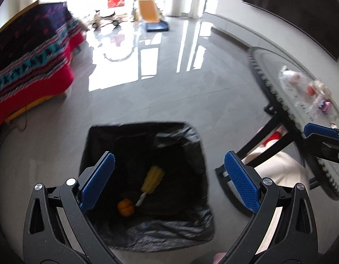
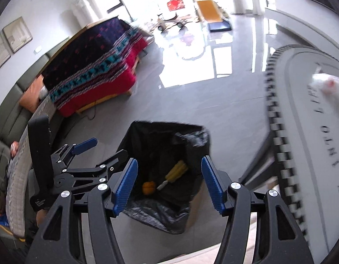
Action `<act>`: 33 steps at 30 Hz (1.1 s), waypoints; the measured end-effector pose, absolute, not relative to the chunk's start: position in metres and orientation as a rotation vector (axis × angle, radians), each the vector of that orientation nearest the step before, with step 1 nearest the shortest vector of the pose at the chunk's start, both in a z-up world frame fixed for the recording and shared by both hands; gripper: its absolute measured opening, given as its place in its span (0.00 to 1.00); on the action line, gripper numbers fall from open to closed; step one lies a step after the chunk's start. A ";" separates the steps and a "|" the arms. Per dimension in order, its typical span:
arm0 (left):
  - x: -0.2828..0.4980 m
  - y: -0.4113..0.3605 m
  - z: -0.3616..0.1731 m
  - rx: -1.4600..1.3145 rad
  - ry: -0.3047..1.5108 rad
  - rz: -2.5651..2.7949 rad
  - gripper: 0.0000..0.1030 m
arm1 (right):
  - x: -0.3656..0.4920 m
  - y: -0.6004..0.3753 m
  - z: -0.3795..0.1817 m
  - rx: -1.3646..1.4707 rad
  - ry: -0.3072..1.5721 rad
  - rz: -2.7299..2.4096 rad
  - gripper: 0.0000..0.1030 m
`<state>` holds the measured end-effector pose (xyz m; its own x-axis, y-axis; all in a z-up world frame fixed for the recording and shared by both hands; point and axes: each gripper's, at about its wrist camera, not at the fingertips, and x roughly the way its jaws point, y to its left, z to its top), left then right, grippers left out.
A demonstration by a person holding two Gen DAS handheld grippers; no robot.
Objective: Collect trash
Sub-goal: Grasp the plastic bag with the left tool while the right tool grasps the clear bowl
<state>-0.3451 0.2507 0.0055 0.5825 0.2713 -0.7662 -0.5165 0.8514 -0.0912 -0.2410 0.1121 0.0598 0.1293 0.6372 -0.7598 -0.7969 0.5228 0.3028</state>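
Note:
A bin lined with a black bag (image 1: pixel 145 145) stands on the grey floor. Inside lie a yellow cob-shaped piece with a white stick (image 1: pixel 152 179) and an orange fruit (image 1: pixel 125 207). My left gripper (image 1: pixel 169 160) hangs over the bin's opening, open wide with nothing between its blue pads. My right gripper (image 2: pixel 169 162) is open above the same bin (image 2: pixel 163 145), also empty. Through the right wrist camera, the left gripper (image 2: pixel 103 151) is to the left of the bin. Crumpled wrappers (image 1: pixel 301 83) lie on the round table to the right.
The round table (image 1: pixel 277 92) with a toothed rim and black legs stands right of the bin. A low table under a dark and red patterned cloth (image 2: pixel 92 72) is at the left, with a sofa (image 2: pixel 6 121) beyond. A person's light trouser leg (image 1: pixel 279 169) is under the round table.

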 end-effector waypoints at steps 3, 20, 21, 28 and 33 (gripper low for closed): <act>-0.314 0.237 0.017 -0.279 0.819 0.416 0.94 | -0.212 0.085 0.069 -0.151 0.971 0.984 0.60; -0.128 0.140 0.049 -0.108 0.823 0.126 0.94 | -0.036 -0.063 0.087 0.049 0.941 0.587 0.60; -0.117 0.134 0.050 -0.096 0.824 0.115 0.94 | -0.027 -0.068 0.086 0.060 0.943 0.571 0.60; -0.038 0.096 0.049 -0.006 0.809 0.038 0.94 | 0.032 -0.103 0.073 0.211 0.993 0.436 0.59; 0.001 0.079 0.042 0.029 0.811 0.001 0.94 | 0.058 -0.098 0.055 0.236 1.057 0.386 0.45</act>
<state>0.0009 0.0786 0.0421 0.6885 0.0118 -0.7251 0.0108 0.9996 0.0265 0.0580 -0.0976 0.0555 0.4337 0.4176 -0.7985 -0.1946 0.9086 0.3695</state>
